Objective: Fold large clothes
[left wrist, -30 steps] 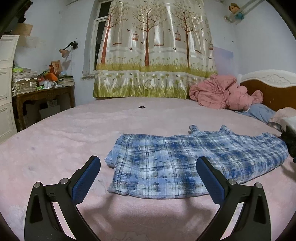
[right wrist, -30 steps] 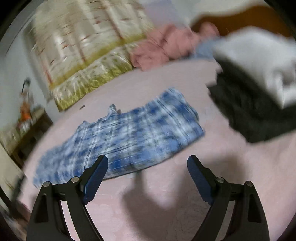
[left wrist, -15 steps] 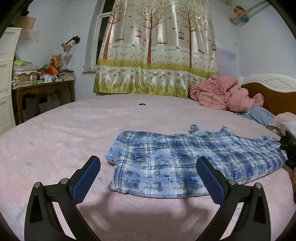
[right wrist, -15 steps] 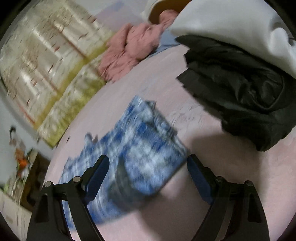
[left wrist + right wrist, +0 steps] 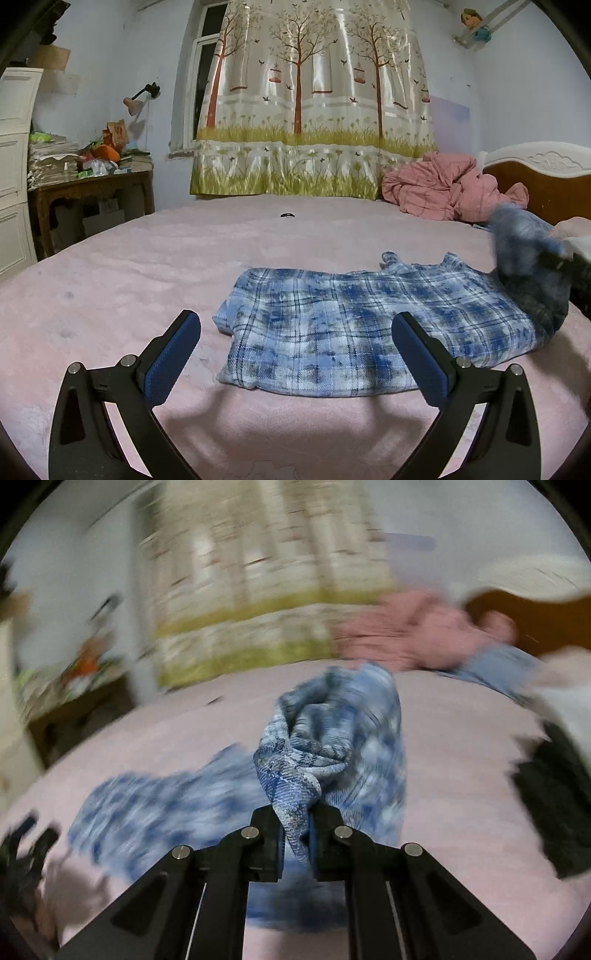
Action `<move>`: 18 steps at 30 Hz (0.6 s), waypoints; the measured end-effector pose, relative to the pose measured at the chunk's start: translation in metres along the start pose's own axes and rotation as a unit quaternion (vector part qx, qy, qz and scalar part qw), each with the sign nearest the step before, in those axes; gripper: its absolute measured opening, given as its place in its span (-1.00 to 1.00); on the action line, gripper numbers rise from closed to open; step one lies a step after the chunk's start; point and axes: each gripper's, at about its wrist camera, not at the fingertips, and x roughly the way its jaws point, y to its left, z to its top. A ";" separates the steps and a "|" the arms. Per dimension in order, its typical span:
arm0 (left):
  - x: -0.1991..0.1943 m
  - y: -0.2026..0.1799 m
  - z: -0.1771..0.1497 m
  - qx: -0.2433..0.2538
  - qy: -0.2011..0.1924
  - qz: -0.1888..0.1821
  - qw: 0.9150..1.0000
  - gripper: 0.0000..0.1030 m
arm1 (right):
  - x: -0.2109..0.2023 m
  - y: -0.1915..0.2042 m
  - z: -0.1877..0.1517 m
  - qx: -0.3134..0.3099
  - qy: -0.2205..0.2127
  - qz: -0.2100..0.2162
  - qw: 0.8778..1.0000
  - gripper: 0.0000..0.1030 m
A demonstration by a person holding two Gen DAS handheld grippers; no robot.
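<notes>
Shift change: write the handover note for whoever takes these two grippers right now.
Right gripper: jaws closing on a bunched end of the blue plaid garment, lifted off the bed.
Left gripper: open, holds nothing, aimed at the garment's other end.
Garment: mostly flat on the pink bed cover.
Done: one end gripped and raised.
Left: carry that end across, finish the fold, flatten it.

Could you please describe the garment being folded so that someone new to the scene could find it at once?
Start at the wide pink bed beneath the tree-print curtain. The blue plaid garment lies flat on its near half, with one end bunched up in the right gripper, whose jaws are closing on it. It is the only blue checked cloth; the crumpled pink blanket by the headboard is plain.
</notes>
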 end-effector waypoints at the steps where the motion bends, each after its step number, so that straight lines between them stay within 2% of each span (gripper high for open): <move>1: 0.000 0.000 0.000 0.000 0.000 0.000 1.000 0.99 | 0.008 0.017 -0.004 -0.022 0.011 0.010 1.000 -0.79; 4: 0.001 0.000 0.000 0.001 0.001 0.000 1.000 0.99 | 0.027 0.045 -0.011 -0.041 0.050 0.042 0.997 -0.79; 6: 0.000 0.000 0.000 0.000 0.002 0.000 1.000 0.99 | 0.032 0.055 -0.012 -0.049 0.058 0.041 0.996 -0.79; 8: 0.001 0.002 0.000 -0.001 0.005 -0.002 1.000 0.99 | 0.036 0.057 -0.013 -0.048 0.067 0.045 0.996 -0.79; 11: 0.002 0.002 0.002 -0.002 0.005 -0.003 1.000 0.99 | 0.037 0.046 -0.023 -0.028 0.092 0.072 0.993 -0.76; 14: 0.002 0.003 0.002 -0.001 0.005 -0.002 1.000 0.99 | 0.030 0.035 -0.031 -0.008 0.090 0.105 0.990 -0.71; 15: 0.002 0.002 0.002 -0.001 0.005 -0.002 1.000 0.99 | 0.028 0.033 -0.033 -0.002 0.089 0.111 0.990 -0.64; 17: 0.002 0.003 0.002 -0.001 0.004 -0.002 1.000 0.99 | 0.022 0.027 -0.034 0.005 0.088 0.121 0.989 -0.37; 18: 0.002 0.002 0.002 -0.001 0.004 -0.002 1.000 0.99 | 0.013 0.023 -0.035 0.008 0.076 0.131 0.988 -0.06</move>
